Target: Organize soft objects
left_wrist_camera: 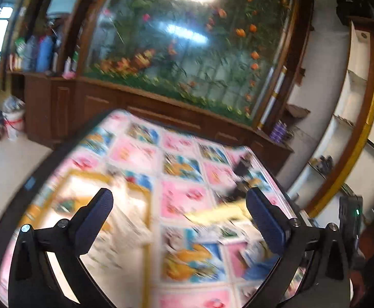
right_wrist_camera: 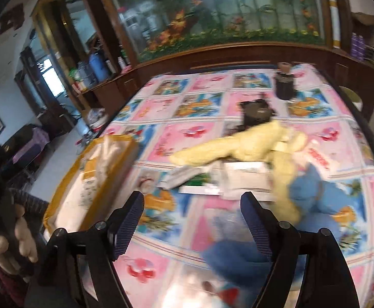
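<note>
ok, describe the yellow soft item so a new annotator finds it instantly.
Start at the table with the pink-and-blue patterned cloth. Near its middle, right of the yellow-edged box, lies a pale yellow fuzzy garment, sprawled partly over white flat packets. The only yellow soft thing: the neighbouring soft pieces are blue.

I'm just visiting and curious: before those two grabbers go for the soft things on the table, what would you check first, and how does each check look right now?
1. Left gripper open and empty: ok.
2. Right gripper open and empty: ok.
3. Soft things within view: ok. A yellow cloth and blue cloth lie on the table.
4. Box ready to receive them: cannot tell; it looks open, but the picture is blurred.
5. Cloths free of other things: not ok. The yellow cloth lies over white packets and touches a dark object.
6. Picture sharp enough to aim: not ok; both views are motion-blurred.
</note>
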A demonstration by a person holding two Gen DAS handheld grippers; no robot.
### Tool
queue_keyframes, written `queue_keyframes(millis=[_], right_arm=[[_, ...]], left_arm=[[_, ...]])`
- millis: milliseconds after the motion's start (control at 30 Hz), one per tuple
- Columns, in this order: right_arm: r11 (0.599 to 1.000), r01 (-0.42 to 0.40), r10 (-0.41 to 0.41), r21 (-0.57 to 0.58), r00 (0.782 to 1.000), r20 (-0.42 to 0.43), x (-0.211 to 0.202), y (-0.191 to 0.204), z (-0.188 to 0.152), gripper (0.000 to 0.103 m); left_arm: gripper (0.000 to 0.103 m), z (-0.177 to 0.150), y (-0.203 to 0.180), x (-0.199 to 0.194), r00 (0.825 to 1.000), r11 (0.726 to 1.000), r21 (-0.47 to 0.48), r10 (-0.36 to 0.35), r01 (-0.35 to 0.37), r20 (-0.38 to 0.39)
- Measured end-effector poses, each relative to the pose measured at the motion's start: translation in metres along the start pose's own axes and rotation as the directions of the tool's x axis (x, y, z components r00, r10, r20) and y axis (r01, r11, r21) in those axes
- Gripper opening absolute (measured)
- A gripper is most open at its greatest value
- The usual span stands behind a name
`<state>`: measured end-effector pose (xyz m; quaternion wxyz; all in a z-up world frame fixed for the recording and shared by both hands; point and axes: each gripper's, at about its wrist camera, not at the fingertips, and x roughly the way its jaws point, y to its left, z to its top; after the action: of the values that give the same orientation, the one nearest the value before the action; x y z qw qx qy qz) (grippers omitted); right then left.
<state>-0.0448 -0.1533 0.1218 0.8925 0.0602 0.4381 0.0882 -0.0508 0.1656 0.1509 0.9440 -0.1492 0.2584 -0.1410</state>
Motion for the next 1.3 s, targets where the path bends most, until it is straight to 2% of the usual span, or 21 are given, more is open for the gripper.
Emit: queue_keyframes(millis=[100,200,300,400,533,600,633,667,733,767,833,900,1000,1067,1167,1300], right_arm=[[0.995,0.094,-0.093,0.024,0.995,-0.019,-0.009,-0.043,-0.004,0.08],[0.987,0.153,-0.152,0.047,0.988,-0.025,-0.017,-0.074,-0.012,0.08],[0.989,0.087,-0.086,0.119,0.996,-0.015,-0.025,-0.094,-0.025,0.08],[0.99,0.036,-0.037,0.138,0.999,0.003,-0.028,-0.098,-0.04,0.08],[0.981,-0.04,0.043,0.191,0.999,-0.012,-0.007,-0.095,-0.043,0.08],[0.982,-0.098,0.1,0.163,0.995,-0.006,-0.002,-0.077,-0.039,0.08],[0.978,-0.159,0.16,0.137,0.987,-0.001,-0.003,-0.064,-0.037,0.08],[0.963,-0.244,0.246,0.112,0.969,-0.006,-0.004,-0.05,-0.036,0.08],[0.883,-0.462,0.467,0.08,0.883,-0.05,-0.007,-0.021,-0.034,0.076],[0.867,-0.496,0.498,0.059,0.866,-0.047,-0.014,-0.012,-0.034,0.076],[0.878,-0.478,0.478,0.03,0.878,-0.006,-0.027,-0.009,-0.034,0.078],[0.906,-0.42,0.418,0.057,0.908,0.04,-0.037,-0.024,-0.035,0.078],[0.952,-0.283,0.276,0.119,0.959,0.068,-0.045,-0.061,-0.043,0.079],[0.971,-0.18,0.173,0.157,0.983,0.057,-0.048,-0.085,-0.053,0.08],[0.982,-0.092,0.088,0.164,0.996,0.027,-0.05,-0.104,-0.07,0.08],[0.993,-0.007,0.007,0.117,1.0,0.001,-0.05,-0.105,-0.083,0.08]], left_arm=[[0.103,-0.026,-0.025,0.017,0.994,0.997,-0.004,-0.072,0.072,-0.084],[0.103,-0.052,-0.041,0.031,0.978,0.993,-0.02,-0.114,0.112,-0.172],[0.103,-0.075,-0.051,0.038,0.962,0.993,-0.036,-0.115,0.11,-0.247],[0.103,-0.088,-0.055,0.037,0.949,0.995,-0.027,-0.098,0.094,-0.298],[0.103,-0.093,-0.048,0.026,0.955,0.997,-0.051,-0.07,0.057,-0.29],[0.103,-0.091,-0.042,0.021,0.96,0.997,-0.065,-0.059,0.042,-0.273],[0.103,-0.09,-0.039,0.017,0.963,0.997,-0.069,-0.053,0.036,-0.264],[0.103,-0.089,-0.035,0.015,0.965,0.997,-0.073,-0.05,0.032,-0.258],[0.103,-0.087,-0.031,0.012,0.968,0.997,-0.077,-0.043,0.025,-0.248],[0.103,-0.087,-0.03,0.01,0.968,0.997,-0.073,-0.04,0.022,-0.247],[0.103,-0.088,-0.028,0.01,0.967,0.998,-0.063,-0.033,0.018,-0.253],[0.103,-0.091,-0.03,0.011,0.963,0.999,-0.047,-0.037,0.026,-0.268],[0.103,-0.096,-0.039,0.017,0.955,0.998,-0.013,-0.058,0.056,-0.291],[0.103,-0.099,-0.05,0.023,0.949,0.997,0.014,-0.074,0.082,-0.306],[0.103,-0.1,-0.071,0.034,0.937,0.99,0.051,-0.109,0.133,-0.332],[0.103,-0.096,-0.103,0.056,0.918,0.976,0.081,-0.159,0.201,-0.365]])
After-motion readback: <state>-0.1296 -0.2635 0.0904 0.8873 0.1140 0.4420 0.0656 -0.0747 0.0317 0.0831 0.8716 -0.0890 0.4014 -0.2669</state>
